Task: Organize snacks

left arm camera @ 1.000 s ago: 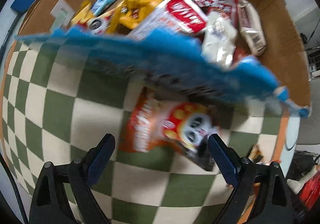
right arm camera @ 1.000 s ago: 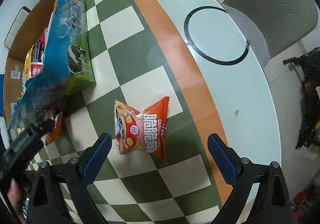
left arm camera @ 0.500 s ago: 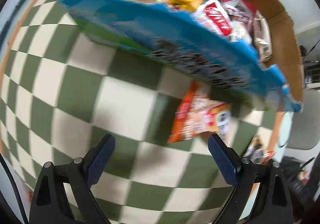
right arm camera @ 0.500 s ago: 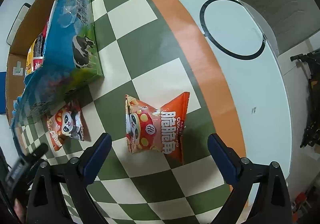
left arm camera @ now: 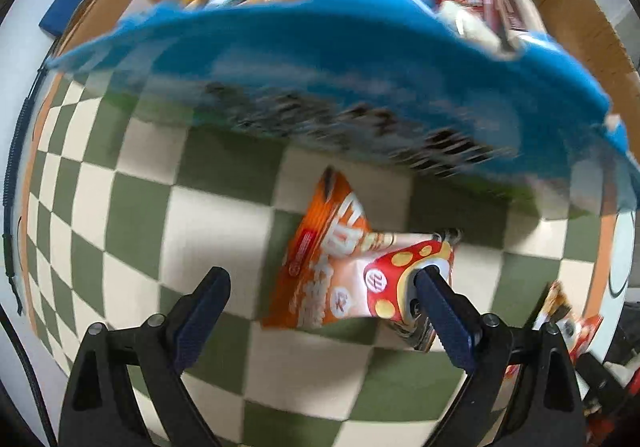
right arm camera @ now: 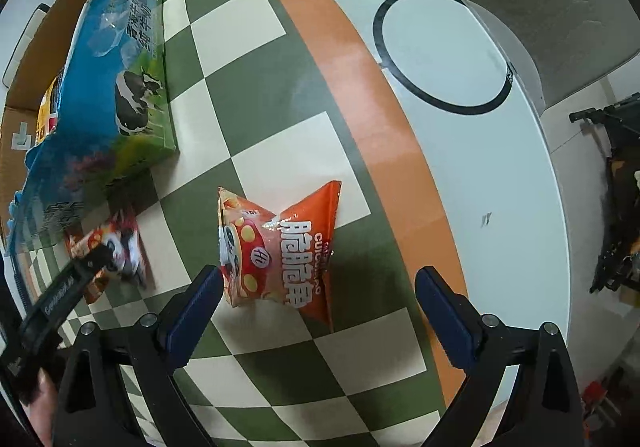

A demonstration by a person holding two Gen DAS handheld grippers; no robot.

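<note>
Left wrist view | my left gripper [left arm camera: 320, 283] jaws wide, nothing held, orange snack bag [left arm camera: 360, 279] on checked cloth [left arm camera: 216, 219] btwn them | right gripper [right arm camera: 316, 287] also open, empty | risk: fingertip skids bag, pinch misses.

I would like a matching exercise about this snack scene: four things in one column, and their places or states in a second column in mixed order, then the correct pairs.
Things:
1. blue cow package
2. cardboard box
3. left tongs
4. black ring

Places or states:
A. marked on the white table
B. holds yellow and red snacks
C. lies across the box edge and the checked cloth
D. open, at a small orange panda bag

Pairs: 1-C, 2-B, 3-D, 4-A
</note>
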